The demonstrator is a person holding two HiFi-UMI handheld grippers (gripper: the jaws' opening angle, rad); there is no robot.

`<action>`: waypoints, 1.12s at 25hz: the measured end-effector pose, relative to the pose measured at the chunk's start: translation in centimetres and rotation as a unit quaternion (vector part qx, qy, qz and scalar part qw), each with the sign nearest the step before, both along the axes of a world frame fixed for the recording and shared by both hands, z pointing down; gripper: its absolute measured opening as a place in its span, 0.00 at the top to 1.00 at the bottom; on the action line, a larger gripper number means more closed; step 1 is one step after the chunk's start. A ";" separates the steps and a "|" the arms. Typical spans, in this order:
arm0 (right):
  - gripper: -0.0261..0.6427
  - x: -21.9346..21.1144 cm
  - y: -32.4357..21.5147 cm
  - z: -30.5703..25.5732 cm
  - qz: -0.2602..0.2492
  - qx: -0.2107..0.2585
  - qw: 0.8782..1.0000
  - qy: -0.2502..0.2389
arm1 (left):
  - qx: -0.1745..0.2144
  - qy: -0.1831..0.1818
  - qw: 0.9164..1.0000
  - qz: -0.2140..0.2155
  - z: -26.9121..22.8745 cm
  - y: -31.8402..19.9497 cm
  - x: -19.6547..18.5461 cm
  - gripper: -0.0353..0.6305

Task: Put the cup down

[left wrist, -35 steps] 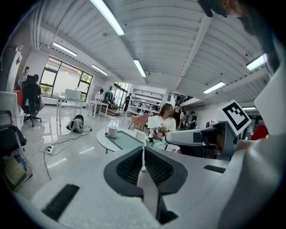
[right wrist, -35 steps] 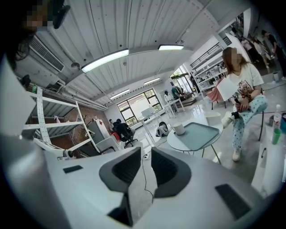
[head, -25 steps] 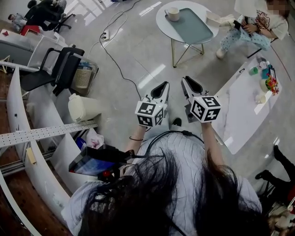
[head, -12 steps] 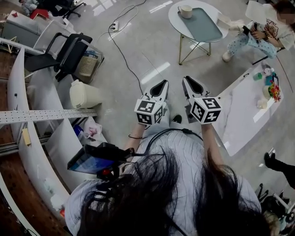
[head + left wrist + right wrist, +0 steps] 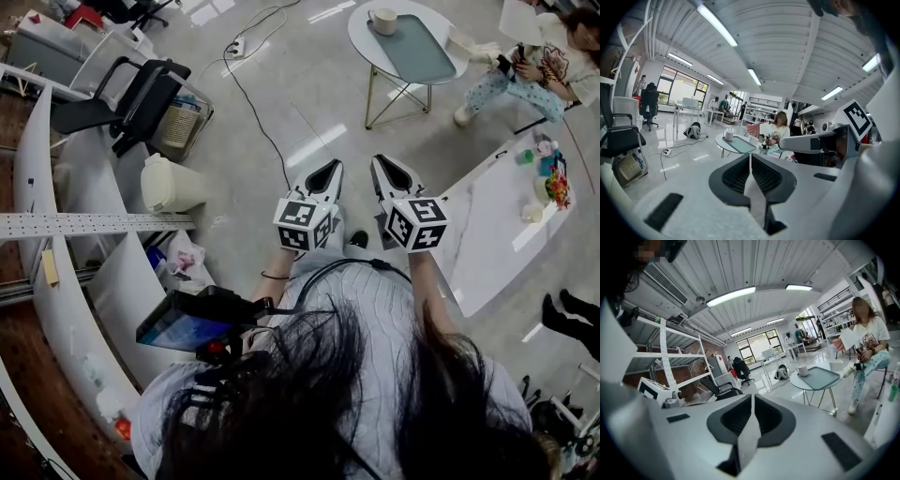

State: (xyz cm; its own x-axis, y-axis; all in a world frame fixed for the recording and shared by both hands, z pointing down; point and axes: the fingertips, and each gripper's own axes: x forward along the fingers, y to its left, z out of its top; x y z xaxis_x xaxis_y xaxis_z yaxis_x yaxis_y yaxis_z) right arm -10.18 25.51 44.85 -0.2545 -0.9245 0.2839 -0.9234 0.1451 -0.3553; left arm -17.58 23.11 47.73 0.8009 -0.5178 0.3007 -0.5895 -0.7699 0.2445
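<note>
A white cup [image 5: 382, 21] stands on a teal tray [image 5: 414, 52] on a small round table [image 5: 361, 28], far ahead of me across the floor. It shows too in the left gripper view as the cup [image 5: 728, 135] and in the right gripper view as the cup [image 5: 802, 371]. I hold both grippers side by side at chest height. My left gripper [image 5: 330, 168] is shut with nothing between its jaws. My right gripper [image 5: 380, 162] is likewise shut and empty. Neither is near the cup.
A person [image 5: 530, 61] sits beside the round table. A long white table [image 5: 492, 230] with small items runs on my right. On the left are white shelving [image 5: 56, 225], a black chair [image 5: 122, 94], a wire basket [image 5: 178, 127], a white bin [image 5: 169, 185] and a floor cable [image 5: 253, 112].
The head view has swung a little, so the round table and cup sit further right in the picture. Both grippers stay side by side in the same place.
</note>
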 end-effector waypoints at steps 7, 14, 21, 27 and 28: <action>0.89 0.3 -0.1 0.0 -0.002 -0.004 1.000 0.000 | 0.007 0.001 1.000 0.013 -0.4 -0.3 1.3 0.92; 0.89 1.3 -0.3 -0.4 0.004 0.001 1.000 -0.007 | 0.014 0.000 1.000 0.025 -0.9 -0.7 2.8 0.92; 0.89 2.2 -0.5 -0.8 0.010 0.007 1.000 -0.011 | 0.018 0.002 1.000 0.025 -1.1 -1.2 3.5 0.92; 0.89 3.0 -0.5 -1.1 0.014 0.011 1.000 -0.006 | 0.018 -0.002 0.999 0.033 -0.9 -1.2 4.3 0.92; 0.89 3.2 -0.6 -1.2 0.015 0.013 1.000 -0.005 | 0.019 -0.003 0.999 0.035 -0.9 -1.3 4.5 0.92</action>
